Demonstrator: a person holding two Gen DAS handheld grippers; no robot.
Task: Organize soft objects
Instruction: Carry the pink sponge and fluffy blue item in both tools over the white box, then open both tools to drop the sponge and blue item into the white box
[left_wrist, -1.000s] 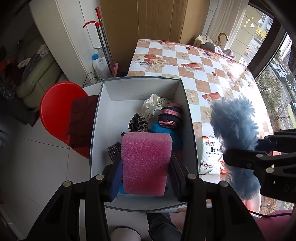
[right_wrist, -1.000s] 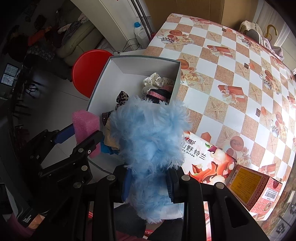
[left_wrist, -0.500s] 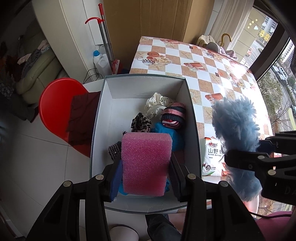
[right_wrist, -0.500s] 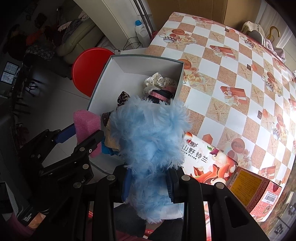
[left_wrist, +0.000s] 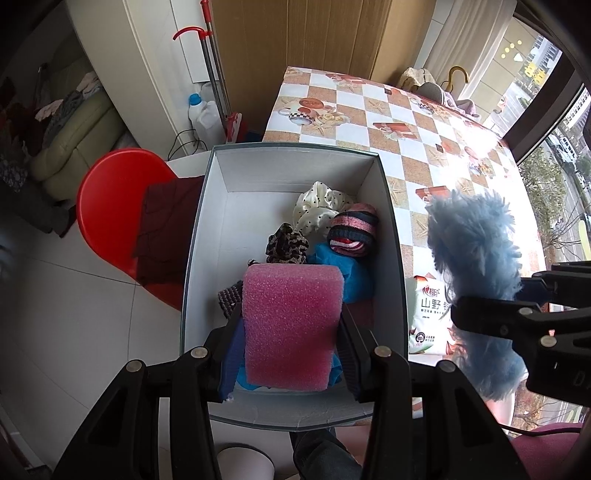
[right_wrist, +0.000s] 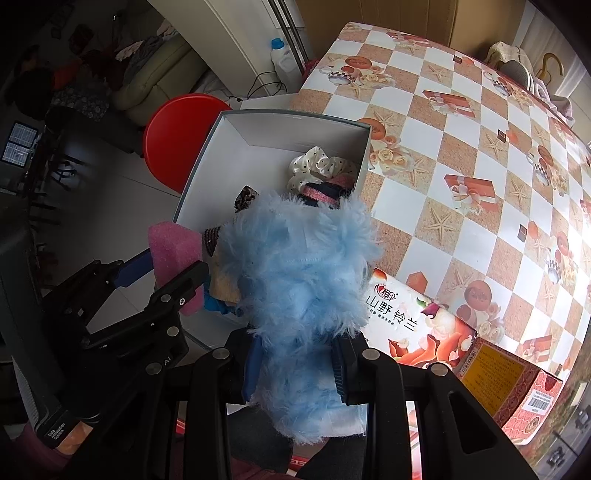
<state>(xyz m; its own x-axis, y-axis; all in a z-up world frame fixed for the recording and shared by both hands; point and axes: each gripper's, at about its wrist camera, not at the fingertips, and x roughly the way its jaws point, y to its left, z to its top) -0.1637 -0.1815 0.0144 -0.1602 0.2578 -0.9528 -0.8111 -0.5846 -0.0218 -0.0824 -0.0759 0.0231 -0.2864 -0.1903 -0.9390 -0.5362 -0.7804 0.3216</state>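
While our left gripper (left_wrist: 290, 332) points steeply down over the white cardboard box (left_wrist: 207, 236), it clamps a pink foam sponge (left_wrist: 291, 326) between its two pads, the block upright and hanging above the near end of the box. Our right gripper (right_wrist: 297, 363) squeezes a fluffy light-blue duster head (right_wrist: 301, 280) at its lower part (the fur bulges out above and below the pads), and we hold it just to the right of the box, over the table's near edge.

Inside the box we see a cream polka-dot scrunchie (left_wrist: 319, 205) against the right wall, a pink-and-navy striped rolled piece (left_wrist: 354, 230) touching it, a leopard-print scrunchie (left_wrist: 287, 245) beside that, and a bright blue cloth (left_wrist: 345, 275) partly hidden under the sponge.

On the checkered tablecloth (right_wrist: 461, 155), a printed carton with Chinese lettering (right_wrist: 402, 321) lies just beside the box, and a red-and-yellow box (right_wrist: 513, 387) touches its far end. Left of the white box stands a red stool (left_wrist: 107, 199) with a dark maroon cloth (left_wrist: 166, 225) draped on it.
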